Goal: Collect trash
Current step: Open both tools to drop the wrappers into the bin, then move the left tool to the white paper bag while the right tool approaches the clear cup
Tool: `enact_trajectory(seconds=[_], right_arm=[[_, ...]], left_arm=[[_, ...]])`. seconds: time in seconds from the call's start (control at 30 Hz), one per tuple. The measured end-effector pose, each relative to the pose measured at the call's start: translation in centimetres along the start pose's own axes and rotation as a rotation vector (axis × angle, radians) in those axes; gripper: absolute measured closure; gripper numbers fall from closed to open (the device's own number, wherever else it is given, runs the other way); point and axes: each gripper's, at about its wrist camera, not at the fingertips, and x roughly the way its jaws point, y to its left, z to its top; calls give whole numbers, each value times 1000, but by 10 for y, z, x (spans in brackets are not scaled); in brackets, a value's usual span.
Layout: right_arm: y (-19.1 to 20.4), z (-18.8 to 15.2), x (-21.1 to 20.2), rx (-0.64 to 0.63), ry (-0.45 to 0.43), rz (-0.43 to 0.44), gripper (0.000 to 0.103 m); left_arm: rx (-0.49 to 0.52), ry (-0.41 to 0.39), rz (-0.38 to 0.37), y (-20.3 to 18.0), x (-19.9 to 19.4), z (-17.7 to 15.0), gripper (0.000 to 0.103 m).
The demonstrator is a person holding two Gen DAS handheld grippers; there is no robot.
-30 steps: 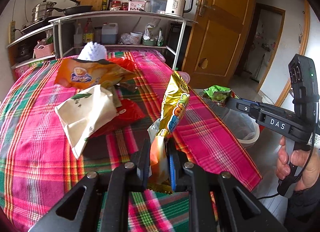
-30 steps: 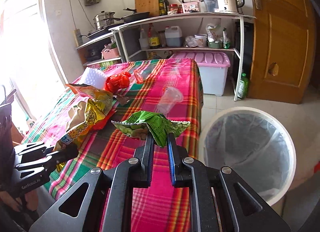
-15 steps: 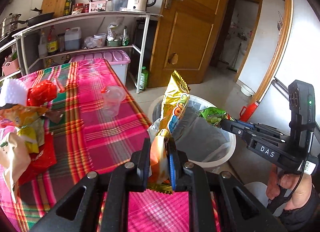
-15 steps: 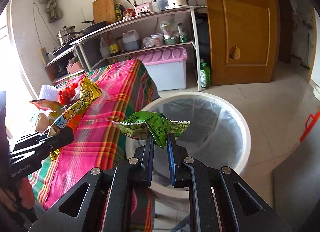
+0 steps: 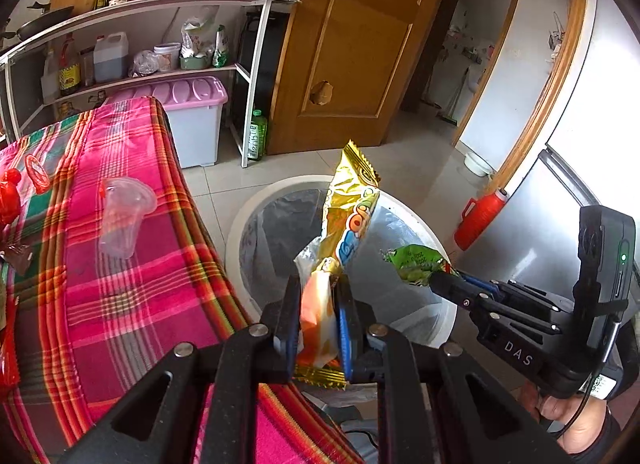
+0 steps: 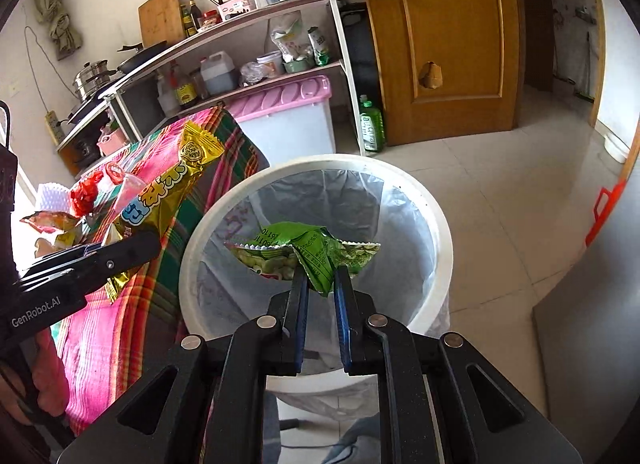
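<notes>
My left gripper (image 5: 319, 284) is shut on a long gold snack wrapper (image 5: 352, 208) that stands upright at the table's edge, beside the white trash bin (image 5: 244, 216) lined with a clear bag. My right gripper (image 6: 320, 276) is shut on a crumpled green snack bag (image 6: 308, 250), held right over the bin's mouth (image 6: 440, 220). In the left wrist view the green bag (image 5: 416, 264) and right gripper (image 5: 436, 282) hang over the bin's right side. In the right wrist view the gold wrapper (image 6: 172, 192) sits left of the bin, above the tablecloth.
The table with a pink plaid cloth (image 5: 120, 284) holds a clear plastic cup (image 5: 122, 220), red wrappers (image 5: 10, 192) and more snack bags (image 6: 52, 224). Behind stand a pink-lidded storage box (image 5: 192, 112), a white shelf rack (image 5: 256, 76) and a wooden door (image 5: 360, 44). A red flask (image 5: 480, 216) stands by the fridge.
Both grippers swung from over the table to the bin, carrying their wrappers. The green bag now hangs above the bin's opening and the gold wrapper has reached its near rim.
</notes>
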Motion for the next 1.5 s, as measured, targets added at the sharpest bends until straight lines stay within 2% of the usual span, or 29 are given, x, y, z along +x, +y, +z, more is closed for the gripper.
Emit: enact_trajectory(seconds=[0.13, 0.3, 0.37, 0.43, 0.67, 1.0, 1.5], right_arm=[[-4, -2, 5, 11, 15, -2, 89], [-4, -1, 8, 11, 12, -6, 85], [-5, -1, 9, 19, 9, -9, 81], [-6, -1, 8, 28, 6, -11, 80], [3, 0, -9, 16, -38, -2, 80], [36, 1, -33, -37, -90, 28, 80], [105, -8, -33, -125, -60, 160, 80]], left_arm=[[-6, 13, -18, -5, 7, 3, 84], [-28, 27, -26, -2, 15, 6, 74], [-43, 32, -32, 1, 15, 5, 66], [-52, 27, -36, 3, 15, 6, 63], [-65, -20, -41, 6, 0, 1, 61], [-72, -120, 29, 19, -49, -15, 58], [-79, -202, 169, 63, -115, -48, 57]])
